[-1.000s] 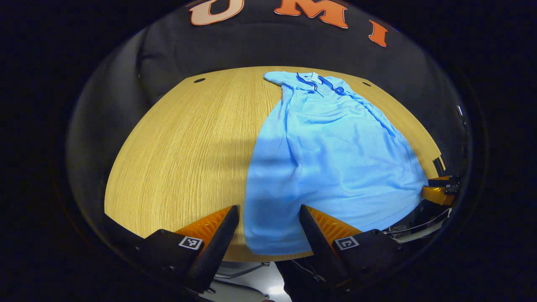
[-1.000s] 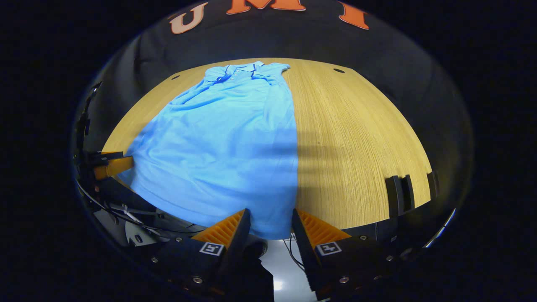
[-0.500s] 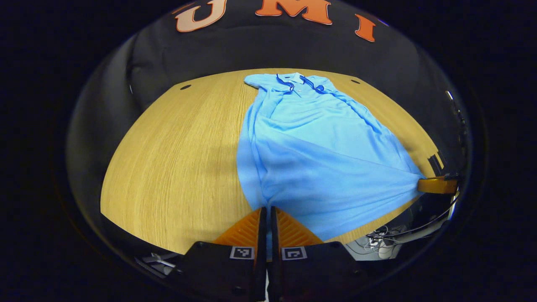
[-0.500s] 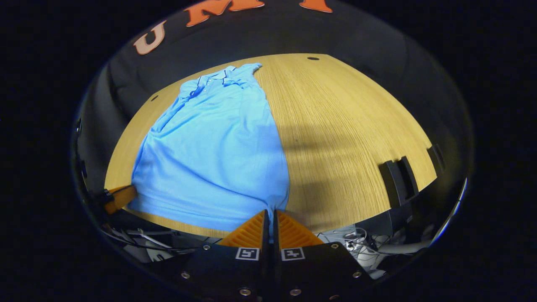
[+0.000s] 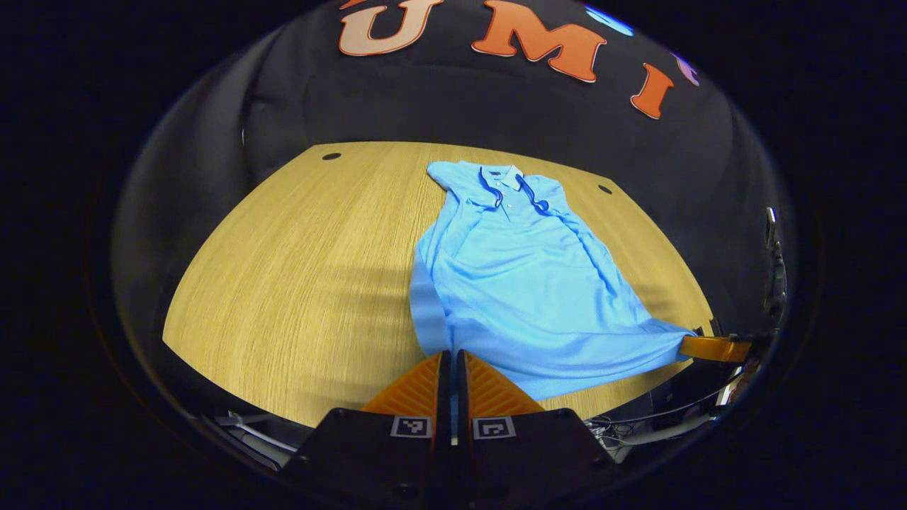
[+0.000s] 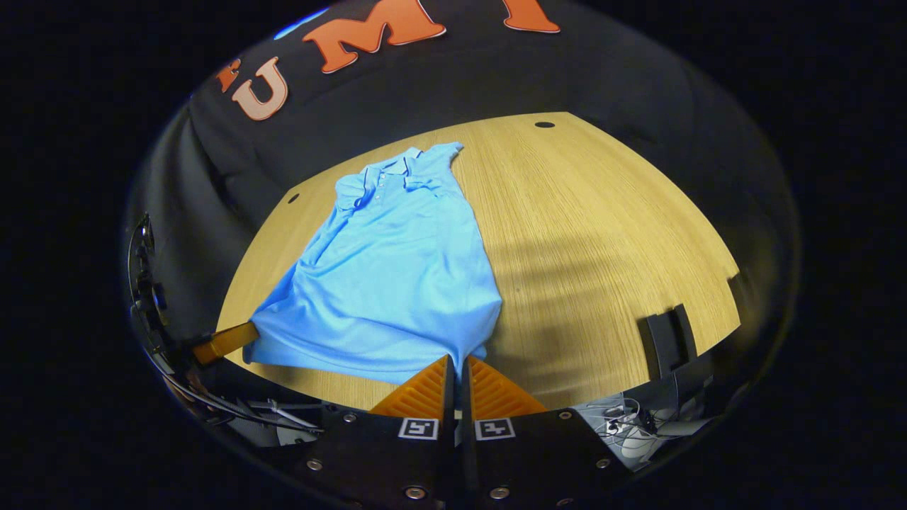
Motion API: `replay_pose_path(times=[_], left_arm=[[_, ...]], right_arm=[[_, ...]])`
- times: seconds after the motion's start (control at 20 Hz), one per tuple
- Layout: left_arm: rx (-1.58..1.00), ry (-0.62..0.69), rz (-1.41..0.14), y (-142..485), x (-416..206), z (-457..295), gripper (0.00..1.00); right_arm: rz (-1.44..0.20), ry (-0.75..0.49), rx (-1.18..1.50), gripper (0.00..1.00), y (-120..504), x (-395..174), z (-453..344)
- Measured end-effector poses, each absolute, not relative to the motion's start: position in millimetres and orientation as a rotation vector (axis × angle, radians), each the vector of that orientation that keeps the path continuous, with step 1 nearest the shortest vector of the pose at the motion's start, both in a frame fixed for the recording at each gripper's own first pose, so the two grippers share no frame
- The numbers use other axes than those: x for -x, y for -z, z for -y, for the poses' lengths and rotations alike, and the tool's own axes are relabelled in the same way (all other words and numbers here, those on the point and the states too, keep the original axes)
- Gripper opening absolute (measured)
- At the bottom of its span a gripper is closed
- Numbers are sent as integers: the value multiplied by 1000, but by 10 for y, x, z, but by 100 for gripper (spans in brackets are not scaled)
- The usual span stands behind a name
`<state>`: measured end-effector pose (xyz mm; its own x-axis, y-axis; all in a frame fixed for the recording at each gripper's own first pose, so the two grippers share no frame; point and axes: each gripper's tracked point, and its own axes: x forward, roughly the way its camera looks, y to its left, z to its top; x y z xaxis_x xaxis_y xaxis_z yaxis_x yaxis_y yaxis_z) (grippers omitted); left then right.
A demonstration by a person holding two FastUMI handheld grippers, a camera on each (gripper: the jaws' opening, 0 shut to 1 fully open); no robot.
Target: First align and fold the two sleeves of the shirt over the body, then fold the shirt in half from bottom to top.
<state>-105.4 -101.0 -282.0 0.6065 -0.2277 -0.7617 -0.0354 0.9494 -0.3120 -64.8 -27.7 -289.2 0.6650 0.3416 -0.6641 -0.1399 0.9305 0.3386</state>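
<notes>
1. in the left gripper view the left gripper [image 5: 450,361] has its fingers pressed together on the near hem corner of the shirt [image 5: 524,283], the cloth pinched in the thin slit between them.
2. in the right gripper view the right gripper [image 6: 458,368] is clamped the same way on the other hem corner of the shirt [image 6: 397,283].
3. each gripper shows far off in the other's view, at the end of the hem: the right one [image 5: 708,348] at the right edge, the left one [image 6: 225,343] at the lower left, each touching the cloth.
4. the hem is raised off the table [image 5: 297,269] and stretched between the two grippers, with taut creases running to each pinched corner.
5. the rest of the shirt lies on the wooden table, collar [image 5: 504,185] at the far end near the wall, sleeves folded in over the body.
6. a dark bracket [image 6: 665,341] sits at the near right table edge in the right gripper view, well apart from the shirt.
7. cables [image 6: 623,425] hang below the table edge.
</notes>
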Motion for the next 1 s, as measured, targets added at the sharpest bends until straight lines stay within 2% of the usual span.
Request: replay_pose_path(times=[0.25, 0.45, 1.0], left_arm=[[195, 135, -816, 2440, 594, 837, 7], [202, 167, -761, 2210, 182, 846, 7], [248, 240, -727, 1984, -1190, 615, 9]], right_arm=[[-757, -280, -258, 5, 2609, 370, 320], [-722, -269, -237, 4, 2345, 67, 368], [-663, -230, -215, 4, 1712, -1175, 150]])
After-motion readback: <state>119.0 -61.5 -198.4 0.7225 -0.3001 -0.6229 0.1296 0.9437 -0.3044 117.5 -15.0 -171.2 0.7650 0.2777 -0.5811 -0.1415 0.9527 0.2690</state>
